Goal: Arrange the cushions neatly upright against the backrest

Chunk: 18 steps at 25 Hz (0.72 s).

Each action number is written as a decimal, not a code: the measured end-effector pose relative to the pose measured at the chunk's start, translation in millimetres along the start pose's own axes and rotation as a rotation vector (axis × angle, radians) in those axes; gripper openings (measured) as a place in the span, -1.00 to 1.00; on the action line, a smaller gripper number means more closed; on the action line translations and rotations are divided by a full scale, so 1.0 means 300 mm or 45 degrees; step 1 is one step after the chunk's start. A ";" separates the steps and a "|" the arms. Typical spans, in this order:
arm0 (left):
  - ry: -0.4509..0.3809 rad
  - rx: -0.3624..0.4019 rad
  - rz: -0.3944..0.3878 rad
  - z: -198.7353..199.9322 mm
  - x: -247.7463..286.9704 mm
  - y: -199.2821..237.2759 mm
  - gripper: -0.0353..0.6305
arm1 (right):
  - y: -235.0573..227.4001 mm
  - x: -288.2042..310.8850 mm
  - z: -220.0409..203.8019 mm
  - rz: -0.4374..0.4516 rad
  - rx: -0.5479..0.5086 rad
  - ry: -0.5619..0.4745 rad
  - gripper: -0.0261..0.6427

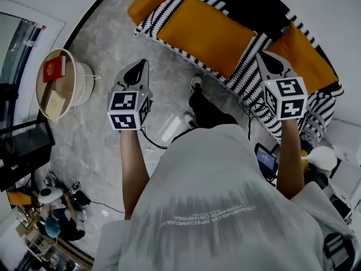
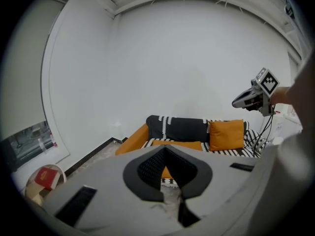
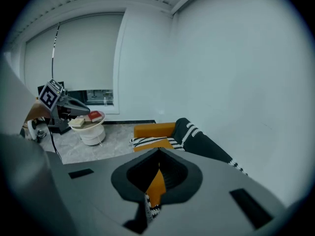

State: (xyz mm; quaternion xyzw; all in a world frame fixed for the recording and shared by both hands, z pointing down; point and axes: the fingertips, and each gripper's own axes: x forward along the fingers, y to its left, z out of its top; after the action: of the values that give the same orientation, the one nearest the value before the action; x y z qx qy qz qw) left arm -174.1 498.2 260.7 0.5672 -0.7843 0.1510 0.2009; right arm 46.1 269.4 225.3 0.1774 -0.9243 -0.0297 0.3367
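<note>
Grey marble floor [image 1: 110,47] fronts a striped sofa [image 1: 248,75]; its flat orange fabric cushion [image 1: 208,35] lies ahead of left tongs [image 1: 135,71] and right tongs [image 1: 269,58], both closed, empty, clear of it.

The left gripper [image 2: 165,150] and the right gripper [image 3: 158,154] both have matt grey plastic shells, and their black ribbed pads [image 2: 150,168] look rubbery. Ahead of them, the knitted throw [image 1: 248,75] is chunky black-and-white yarn with a rough texture. The orange cushion [image 1: 206,35] lying on it is smooth, matt cloth. Below the grippers, the floor [image 1: 101,151] is grey marbled stone or tile with a faint sheen. Left of the left gripper, the round side table [image 1: 84,86] has a smooth white base and a pale, wood-look top.
</note>
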 end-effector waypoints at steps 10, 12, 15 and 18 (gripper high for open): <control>0.094 0.033 -0.073 0.097 0.321 0.177 -0.90 | -0.142 0.358 0.119 0.011 0.090 0.046 -0.91; 0.107 0.057 -0.103 0.132 0.396 0.199 -0.90 | -0.164 0.421 0.153 0.013 0.111 0.051 -0.91; 0.131 0.078 -0.135 0.177 0.496 0.241 -0.90 | -0.188 0.501 0.200 0.008 0.142 0.054 -0.91; 0.149 0.110 -0.190 0.218 0.572 0.267 -0.89 | -0.197 0.531 0.215 -0.012 0.178 0.072 -0.91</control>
State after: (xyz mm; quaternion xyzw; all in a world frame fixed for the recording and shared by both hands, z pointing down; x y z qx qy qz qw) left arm -307.1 350.4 286.3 0.6225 -0.7195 0.2019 0.2324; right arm -89.8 154.5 262.7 0.2057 -0.9133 0.0385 0.3494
